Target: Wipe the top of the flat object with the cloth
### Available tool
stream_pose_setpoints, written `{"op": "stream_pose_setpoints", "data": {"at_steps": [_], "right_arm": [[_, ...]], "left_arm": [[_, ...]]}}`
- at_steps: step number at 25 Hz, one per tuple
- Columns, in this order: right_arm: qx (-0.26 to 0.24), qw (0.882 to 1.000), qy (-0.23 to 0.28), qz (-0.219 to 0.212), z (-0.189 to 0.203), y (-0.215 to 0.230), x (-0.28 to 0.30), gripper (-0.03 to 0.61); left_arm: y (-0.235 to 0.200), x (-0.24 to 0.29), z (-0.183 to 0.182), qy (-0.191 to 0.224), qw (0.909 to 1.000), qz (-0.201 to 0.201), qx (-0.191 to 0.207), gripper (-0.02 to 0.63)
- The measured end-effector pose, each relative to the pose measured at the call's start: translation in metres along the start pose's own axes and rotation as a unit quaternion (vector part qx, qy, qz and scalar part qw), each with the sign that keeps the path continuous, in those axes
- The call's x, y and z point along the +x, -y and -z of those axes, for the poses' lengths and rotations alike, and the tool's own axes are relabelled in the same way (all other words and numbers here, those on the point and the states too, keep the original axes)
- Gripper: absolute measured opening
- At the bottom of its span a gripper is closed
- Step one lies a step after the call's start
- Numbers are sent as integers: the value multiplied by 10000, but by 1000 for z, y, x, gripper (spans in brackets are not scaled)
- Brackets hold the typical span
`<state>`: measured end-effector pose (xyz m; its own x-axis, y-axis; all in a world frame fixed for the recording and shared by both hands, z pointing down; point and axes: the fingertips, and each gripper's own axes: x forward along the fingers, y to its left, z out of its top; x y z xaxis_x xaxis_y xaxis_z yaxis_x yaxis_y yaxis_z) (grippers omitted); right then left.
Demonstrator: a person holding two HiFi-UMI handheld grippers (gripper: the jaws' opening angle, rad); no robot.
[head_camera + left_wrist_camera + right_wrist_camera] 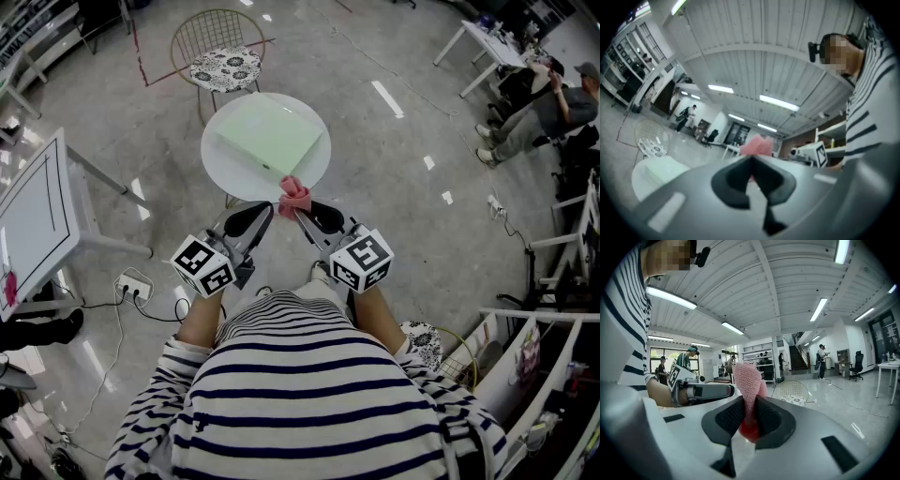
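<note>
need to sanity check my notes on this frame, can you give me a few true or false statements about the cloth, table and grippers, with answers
1. The right gripper has the pink cloth clamped in its fingers. True.
2. The cloth lies spread on the green flat object. False: it is bunched in the gripper by the table's near edge.
3. The green flat object lies on a round white table. True.
4. Someone sits on the chair beyond the table. False: it holds only a patterned cushion.
5. The left gripper has its fingers wide apart. False: they are together.
</note>
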<state>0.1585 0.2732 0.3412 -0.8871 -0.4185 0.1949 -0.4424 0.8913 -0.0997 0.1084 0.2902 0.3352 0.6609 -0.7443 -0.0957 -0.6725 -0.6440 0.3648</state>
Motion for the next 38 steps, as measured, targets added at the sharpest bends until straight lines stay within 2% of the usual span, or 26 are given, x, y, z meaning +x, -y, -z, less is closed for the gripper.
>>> {"op": "stream_pose_setpoints", "data": {"at_steps": [12,20,27,31,38], "right_arm": [[24,10000,-61,45,5,6,0,57],[247,9996,113,-55,-2,1,0,58],[218,9996,-16,-179,-3,2,-4,58],[226,9994,-62,-256,-5,15,23,58],[289,9985,-139,-447,-10,65,76,58]], "left_arm": [[-4,5,4,-73,10000,6,3,8],[-4,-4,0,-27,10000,-35,73,8],[-1,0,0,-8,9999,-104,60,8],[-28,5,-4,0,9999,-151,64,8],[-90,33,-12,-61,9993,-374,29,8]]}}
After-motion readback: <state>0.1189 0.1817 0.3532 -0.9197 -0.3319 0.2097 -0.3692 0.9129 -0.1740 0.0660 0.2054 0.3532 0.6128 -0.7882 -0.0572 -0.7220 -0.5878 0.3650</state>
